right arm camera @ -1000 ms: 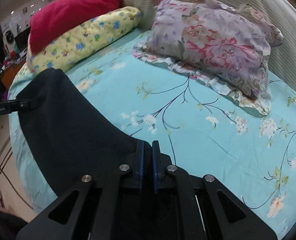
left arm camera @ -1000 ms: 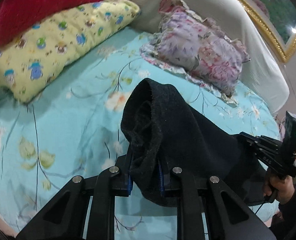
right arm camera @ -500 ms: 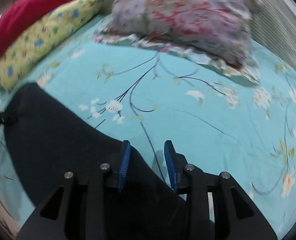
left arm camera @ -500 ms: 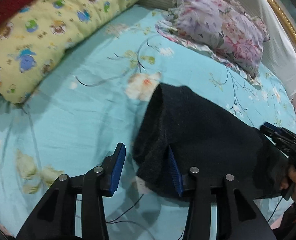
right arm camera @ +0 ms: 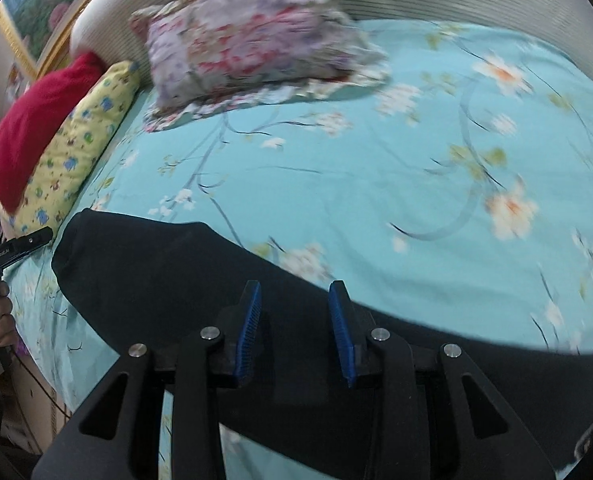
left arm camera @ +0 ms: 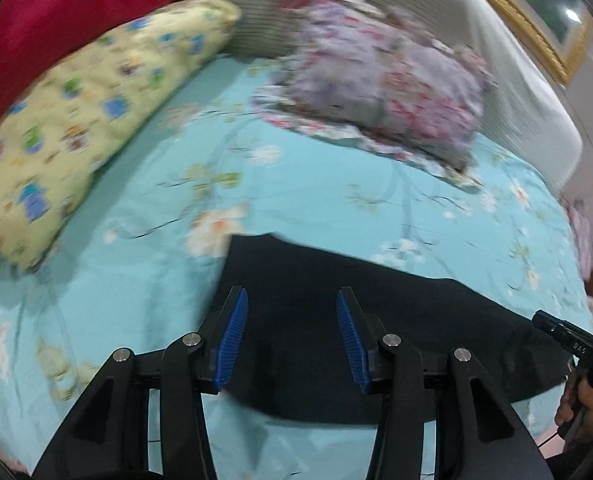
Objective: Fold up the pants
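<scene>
A second ago both claws pinched the black pants [left arm camera: 376,312], but now the left claw [left arm camera: 292,336] and the right claw [right arm camera: 294,328] have released, jaws spread, the pants lying flat on the bed [right arm camera: 416,200] just beneath and ahead of them, so this fold looks laid.

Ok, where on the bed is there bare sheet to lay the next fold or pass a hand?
Bare sheet lies between the pants and the floral pillow, running on to the right. Another patch lies left of the pants, below the yellow pillow. The head end is crowded with those pillows and a red one.
</scene>
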`<move>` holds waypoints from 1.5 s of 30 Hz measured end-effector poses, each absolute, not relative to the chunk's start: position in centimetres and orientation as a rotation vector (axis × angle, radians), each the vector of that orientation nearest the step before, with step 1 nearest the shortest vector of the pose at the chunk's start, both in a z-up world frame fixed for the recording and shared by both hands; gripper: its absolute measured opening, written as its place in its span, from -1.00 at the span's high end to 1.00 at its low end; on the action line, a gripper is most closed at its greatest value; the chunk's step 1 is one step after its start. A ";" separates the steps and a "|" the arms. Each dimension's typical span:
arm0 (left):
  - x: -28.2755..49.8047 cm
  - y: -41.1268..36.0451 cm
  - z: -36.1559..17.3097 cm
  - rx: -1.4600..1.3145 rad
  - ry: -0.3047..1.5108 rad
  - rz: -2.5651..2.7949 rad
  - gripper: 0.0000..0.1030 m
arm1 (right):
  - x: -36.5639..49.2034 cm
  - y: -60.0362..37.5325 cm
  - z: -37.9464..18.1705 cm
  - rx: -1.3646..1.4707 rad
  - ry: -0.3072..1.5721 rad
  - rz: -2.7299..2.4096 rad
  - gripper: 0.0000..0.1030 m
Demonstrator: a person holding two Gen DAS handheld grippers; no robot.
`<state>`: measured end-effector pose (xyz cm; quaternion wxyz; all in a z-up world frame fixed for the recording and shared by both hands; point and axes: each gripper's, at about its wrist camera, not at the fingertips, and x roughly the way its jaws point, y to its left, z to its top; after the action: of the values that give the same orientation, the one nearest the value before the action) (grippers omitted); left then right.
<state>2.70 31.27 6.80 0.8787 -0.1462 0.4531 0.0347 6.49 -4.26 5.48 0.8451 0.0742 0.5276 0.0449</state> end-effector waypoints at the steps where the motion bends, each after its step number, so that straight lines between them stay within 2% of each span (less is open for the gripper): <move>1: 3.1 30.5 6.8 -0.299 0.947 0.053 0.09 | 6.0 -4.9 5.7 0.165 1.112 0.083 0.29; 4: 4.8 27.4 7.0 -0.273 0.966 -0.018 0.01 | 4.3 -6.7 6.3 0.189 1.109 0.054 0.29; 17: 9.7 10.5 7.1 -0.072 1.032 -0.421 0.00 | -3.6 -13.6 7.3 0.330 1.086 -0.123 0.29; 34: 11.6 -4.8 7.4 0.186 1.061 -0.748 -0.07 | -11.4 -20.1 7.5 0.509 1.041 -0.339 0.28; 38: 12.0 -8.0 7.2 0.236 1.071 -0.806 -0.09 | -12.9 -21.9 7.1 0.576 1.029 -0.400 0.09; 45: 12.1 -12.8 6.6 0.336 1.072 -0.876 -0.09 | -14.9 -24.8 6.3 0.745 0.964 -0.442 0.05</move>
<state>12.09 -12.79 6.62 0.7567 0.1540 0.4920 -0.4020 -14.88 -24.78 6.26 0.7973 0.3469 0.4488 -0.2061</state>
